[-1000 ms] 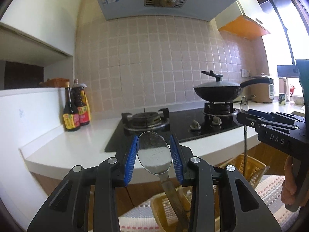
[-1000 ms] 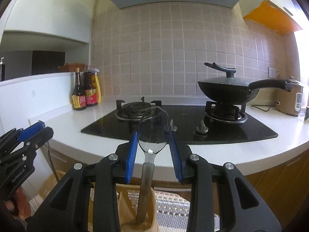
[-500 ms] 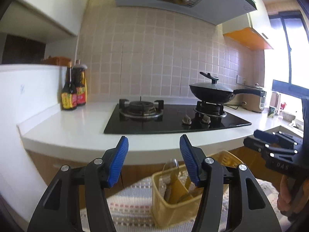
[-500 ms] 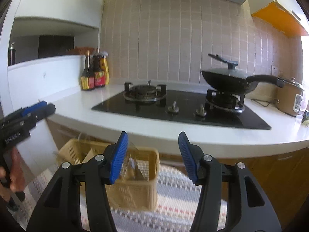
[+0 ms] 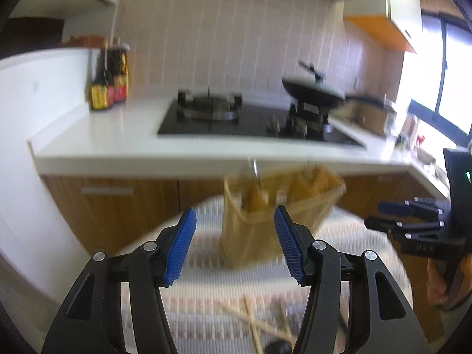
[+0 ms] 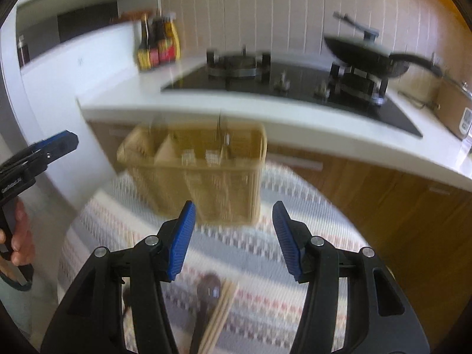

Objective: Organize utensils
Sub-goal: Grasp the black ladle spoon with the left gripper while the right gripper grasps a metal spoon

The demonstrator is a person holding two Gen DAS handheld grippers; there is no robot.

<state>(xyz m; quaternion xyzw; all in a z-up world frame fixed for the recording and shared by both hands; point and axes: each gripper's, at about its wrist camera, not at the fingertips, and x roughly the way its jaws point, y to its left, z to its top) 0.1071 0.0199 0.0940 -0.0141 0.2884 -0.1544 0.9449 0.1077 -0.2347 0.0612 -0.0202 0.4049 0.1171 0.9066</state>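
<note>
A tan plastic utensil basket [image 5: 265, 215] stands on a striped cloth [image 5: 206, 271]; it also shows in the right wrist view [image 6: 212, 171], blurred. Metal spoon handles [image 5: 254, 171] stick up from it. My left gripper [image 5: 235, 246] is open and empty, above the cloth and short of the basket. My right gripper [image 6: 233, 240] is open and empty, also short of the basket. Wooden chopsticks [image 5: 259, 324] lie on the cloth below the left gripper. A dark spoon [image 6: 208, 292] and chopsticks [image 6: 219, 315] lie below the right gripper.
Behind the basket runs a white counter [image 5: 118, 141] with a black gas hob [image 5: 236, 124], a wok [image 5: 315, 94] and sauce bottles [image 5: 109, 85]. Wooden cupboard doors [image 5: 118, 206] are below. The other gripper shows at the right [image 5: 413, 224] and at the left [image 6: 32, 159].
One second ago each gripper was shut on a spoon held upright. Both have opened, the spoons now stand in the basket, and both grippers have pulled back and tilted down.
</note>
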